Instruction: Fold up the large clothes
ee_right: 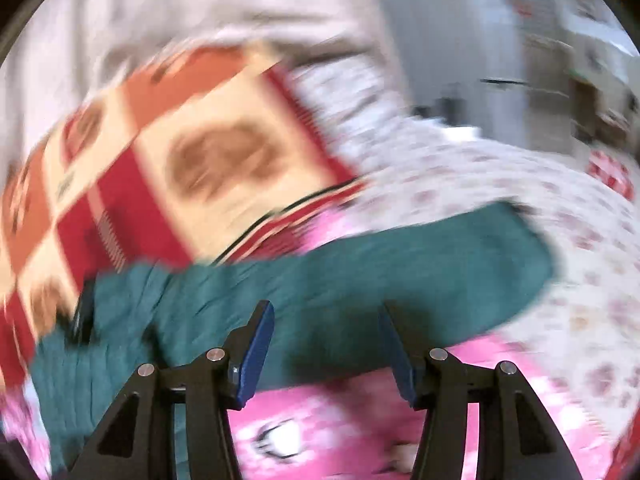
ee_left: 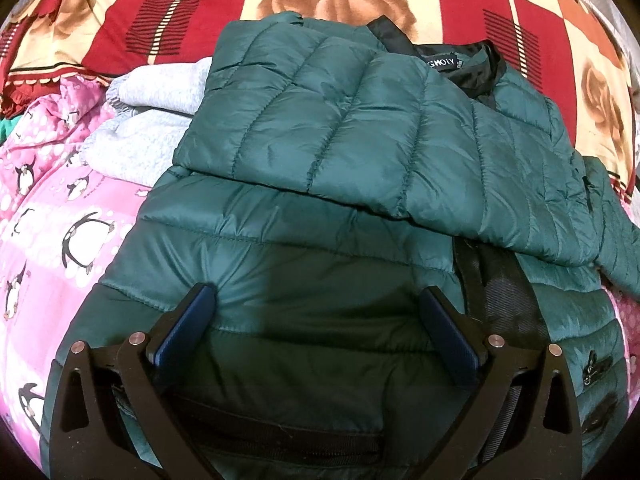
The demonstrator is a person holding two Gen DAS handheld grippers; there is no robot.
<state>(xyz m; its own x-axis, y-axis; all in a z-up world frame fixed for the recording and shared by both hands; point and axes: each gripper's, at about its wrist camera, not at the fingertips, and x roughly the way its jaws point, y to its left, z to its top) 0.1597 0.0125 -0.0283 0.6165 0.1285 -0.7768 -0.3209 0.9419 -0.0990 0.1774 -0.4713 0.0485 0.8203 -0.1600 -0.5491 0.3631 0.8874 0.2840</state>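
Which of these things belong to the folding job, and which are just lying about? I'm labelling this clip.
Job:
green puffer jacket
left gripper, open over it
right gripper, open

Lying about:
grey knit garment
pink penguin bedding
red and cream rose blanket

Under your left hand-held gripper (ee_left: 320,300) lies a quilted jacket (ee_left: 332,152) of smooth, faintly glossy green cloth. Beyond it to the left, the grey garment (ee_left: 148,120) looks soft and matt. Your gripper frames are matt black, pads (ee_left: 184,328) blue.
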